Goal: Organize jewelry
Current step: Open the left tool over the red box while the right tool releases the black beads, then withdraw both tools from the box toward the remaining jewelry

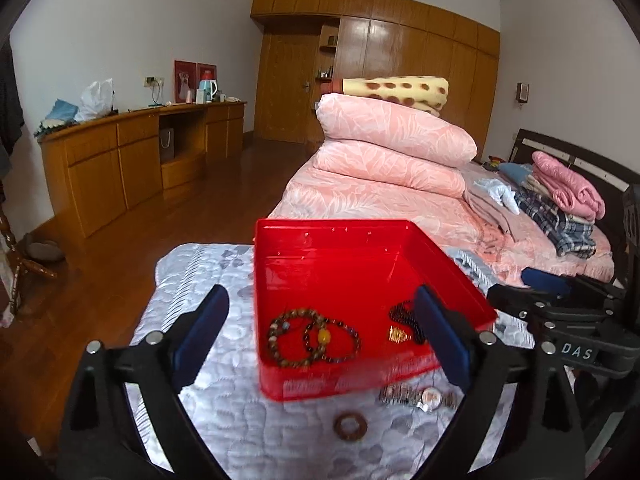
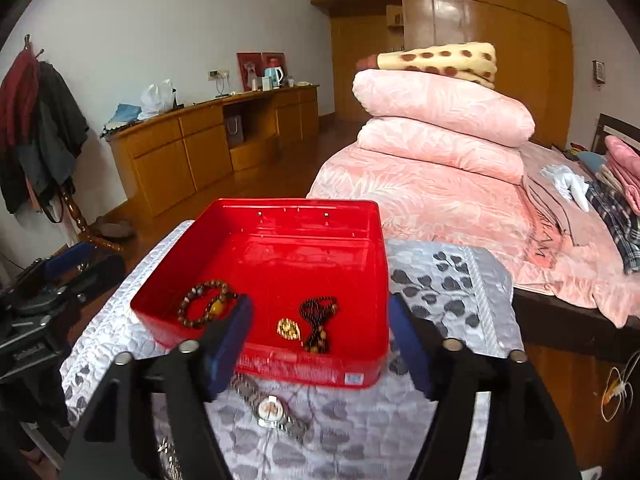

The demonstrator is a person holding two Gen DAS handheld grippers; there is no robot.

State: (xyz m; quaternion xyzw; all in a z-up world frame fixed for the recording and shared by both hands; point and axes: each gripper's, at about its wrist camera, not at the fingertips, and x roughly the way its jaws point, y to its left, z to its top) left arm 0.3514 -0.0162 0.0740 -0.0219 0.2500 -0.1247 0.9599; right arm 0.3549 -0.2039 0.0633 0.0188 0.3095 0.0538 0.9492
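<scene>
Box point(image 1: 352, 264), red, open, on quilted grey cloth point(image 1: 224, 412), bed point(image 1: 384, 196) just beyond. Inside, near left: two bead bracelets point(image 1: 312, 338), overlapping. Inside, near right: dark bead string point(image 2: 318, 322) with gold piece point(image 2: 289, 329) just left of it, touching or nearly so. Outside, against near wall of box: watch point(image 2: 272, 410) flat on cloth. Nearer still, small brown ring point(image 1: 351, 427), apart from watch. Something silvery at bottom edge of right view, too blurred to name.

Left tongs point(image 1: 320, 340) spread wide, nothing pinched; right blue pad over box's near right corner, left pad outside box over cloth. Right tongs point(image 2: 318, 344) spread too, empty; pads straddling box's near wall, watch below between them. No contact visible with any jewelry. Left tongs also seen at left edge of right view.
</scene>
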